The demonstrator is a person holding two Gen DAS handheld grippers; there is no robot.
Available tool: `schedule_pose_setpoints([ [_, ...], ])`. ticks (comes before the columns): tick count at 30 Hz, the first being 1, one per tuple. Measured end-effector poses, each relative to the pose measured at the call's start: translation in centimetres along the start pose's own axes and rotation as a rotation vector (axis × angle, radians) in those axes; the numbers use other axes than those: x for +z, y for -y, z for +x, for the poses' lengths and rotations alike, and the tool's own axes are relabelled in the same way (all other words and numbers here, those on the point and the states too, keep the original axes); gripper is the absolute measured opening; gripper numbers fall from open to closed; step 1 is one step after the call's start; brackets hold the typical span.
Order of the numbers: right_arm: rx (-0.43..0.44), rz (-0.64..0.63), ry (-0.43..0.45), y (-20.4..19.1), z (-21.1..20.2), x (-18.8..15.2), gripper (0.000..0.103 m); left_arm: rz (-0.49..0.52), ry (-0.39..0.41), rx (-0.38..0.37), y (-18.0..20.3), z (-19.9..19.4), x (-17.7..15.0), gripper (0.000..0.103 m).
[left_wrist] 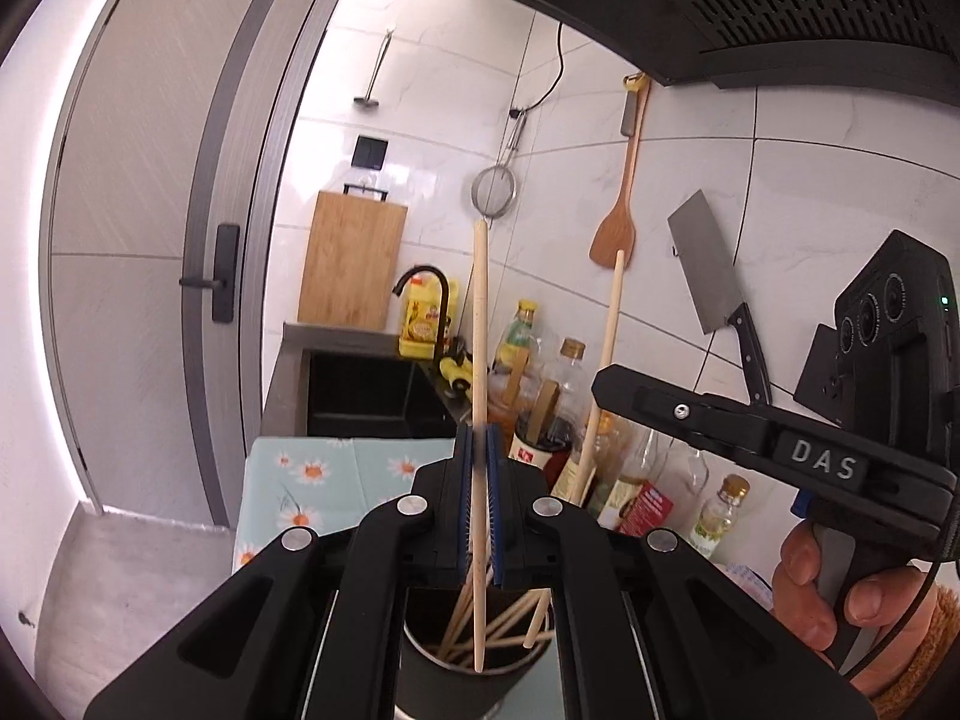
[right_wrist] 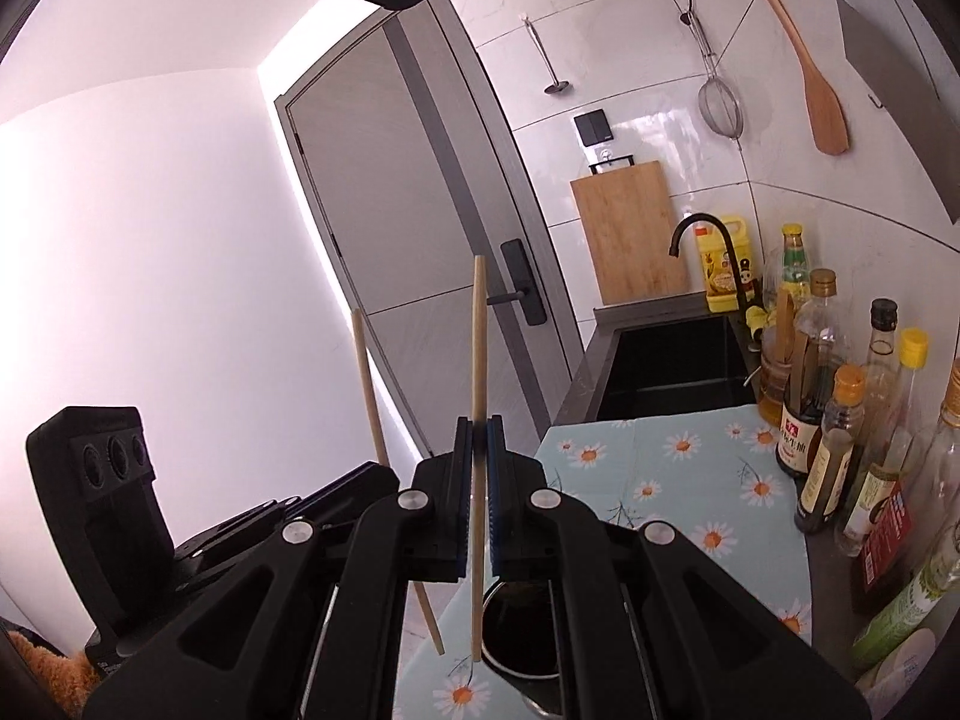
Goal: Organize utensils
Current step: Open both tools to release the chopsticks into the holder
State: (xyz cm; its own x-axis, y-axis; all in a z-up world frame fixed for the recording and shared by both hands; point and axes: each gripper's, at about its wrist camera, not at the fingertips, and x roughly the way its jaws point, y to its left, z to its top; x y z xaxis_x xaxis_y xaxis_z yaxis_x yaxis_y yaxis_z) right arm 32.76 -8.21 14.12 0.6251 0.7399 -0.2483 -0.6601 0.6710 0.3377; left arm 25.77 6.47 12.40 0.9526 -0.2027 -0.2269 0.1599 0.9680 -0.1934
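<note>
I've got each tool pinching one upright chopstick, left tool (left_wrist: pixel 478 438) on its chopstick (left_wrist: pixel 480 324) over the dark cup (left_wrist: pixel 474 660), right tool (right_wrist: pixel 478 429) on its chopstick (right_wrist: pixel 478 336) beside the cup rim (right_wrist: pixel 498 669); thin pinch may pivot, miss the cup, hit the tabletop (right_wrist: pixel 660 480).

Left gripper (left_wrist: pixel 478 438) and right gripper (right_wrist: pixel 478 429) — each aimed nearly level, blue-padded jaws pinched together, a thin stick clamped upright between them; the person's right hand (left_wrist: pixel 840 594) wraps its pistol handle.
</note>
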Motion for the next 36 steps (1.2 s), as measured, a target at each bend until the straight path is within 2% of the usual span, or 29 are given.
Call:
schedule_pose_setpoints([
  [7, -0.049, -0.033, 0.022, 1.0, 1.3, -1.5, 0.006, -0.036, 0.052, -0.014, -1.1, 1.8, -1.7, 0.004],
  [14, -0.061, 0.008, -0.021, 2.6, 2.9, -3.1, 0.006, -0.077, 0.115, -0.054, -2.6, 2.3, -3.5, 0.005],
  [16, -0.053, 0.027, -0.049, 3.0, 3.4, -3.5, 0.006, -0.091, 0.093, -0.048, -2.9, 2.7, -3.9, 0.005],
  [18, -0.058, 0.035, -0.060, 3.2, 3.5, -3.7, 0.018, -0.093, 0.074, -0.040, -3.1, 3.0, -4.2, 0.005],
  [19, -0.055, 0.041, -0.058, 3.3, 3.5, -3.8, 0.032, -0.094, 0.067, -0.039, -3.1, 3.0, -4.4, 0.005],
  [21, -0.052, 0.044, -0.058, 3.2, 3.3, -3.8, 0.033, -0.089, 0.059, -0.035, -3.2, 2.9, -4.5, 0.006],
  [22, -0.052, 0.044, -0.055, 3.2, 3.1, -3.8, 0.033, -0.089, 0.058, -0.034, -3.2, 2.8, -4.5, 0.012],
  [23, -0.051, 0.048, -0.050, 3.1, 2.8, -3.7, 0.033, -0.092, 0.058, -0.038, -3.3, 2.7, -4.5, 0.023],
  [24, -0.048, 0.053, -0.047, 3.1, 2.6, -3.6, 0.033, -0.097, 0.057, -0.039, -3.4, 2.5, -4.5, 0.026],
  [34, -0.043, 0.075, -0.052, 2.3, -0.9, -3.7, 0.033, -0.096, 0.034, -0.028, -3.0, -0.3, -4.0, 0.027],
  [36, -0.019, 0.100, -0.073, 2.2, -1.6, -4.1, 0.033, -0.088, 0.020, -0.021, -2.7, -0.9, -3.9, 0.032],
])
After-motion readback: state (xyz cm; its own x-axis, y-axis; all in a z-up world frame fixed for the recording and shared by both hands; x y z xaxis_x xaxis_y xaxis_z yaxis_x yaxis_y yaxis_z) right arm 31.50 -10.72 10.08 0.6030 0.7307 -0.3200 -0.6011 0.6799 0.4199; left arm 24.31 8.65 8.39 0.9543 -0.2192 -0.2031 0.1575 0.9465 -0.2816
